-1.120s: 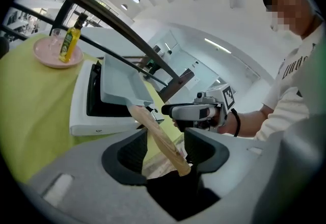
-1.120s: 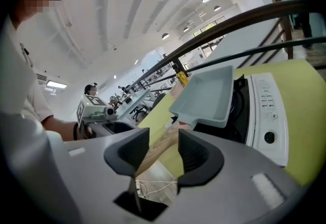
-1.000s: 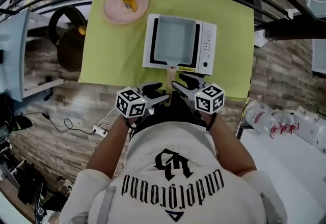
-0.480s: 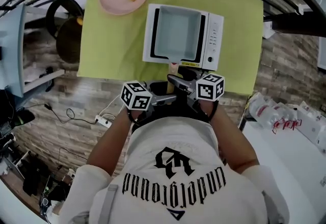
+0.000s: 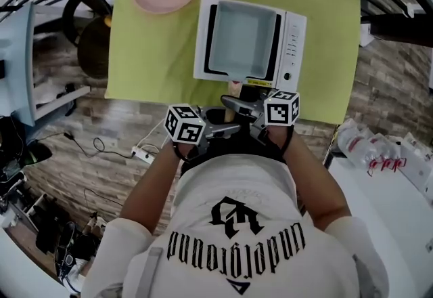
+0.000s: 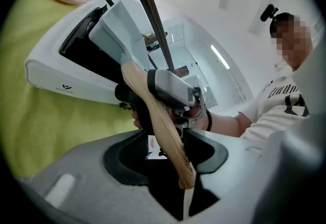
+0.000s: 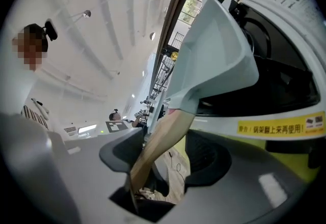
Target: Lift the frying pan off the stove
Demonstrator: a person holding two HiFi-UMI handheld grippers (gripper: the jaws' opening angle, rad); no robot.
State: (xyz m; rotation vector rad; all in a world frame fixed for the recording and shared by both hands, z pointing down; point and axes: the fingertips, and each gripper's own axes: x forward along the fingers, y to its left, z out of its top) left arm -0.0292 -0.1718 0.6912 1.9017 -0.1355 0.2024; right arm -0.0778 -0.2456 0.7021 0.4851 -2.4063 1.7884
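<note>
Grasp step, pre-lift. Left gripper (image 6: 172, 142): wide, jaws just closing round wooden handle (image 6: 153, 111), no pinch yet. Right gripper (image 7: 164, 161): near full spread, just opening, same handle loose between jaws. Square frying pan (image 5: 243, 39) ahead, seated on induction stove (image 5: 292, 46). Next, probably: clamp both, raise level.

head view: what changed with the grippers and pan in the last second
Both grippers closed in on the wooden pan handle from either side; it lies between the jaws of the left gripper, which have just been closing, and of the right gripper, which have just been opening. Neither visibly clamps it. The pale square frying pan stayed on the white stove.
</note>
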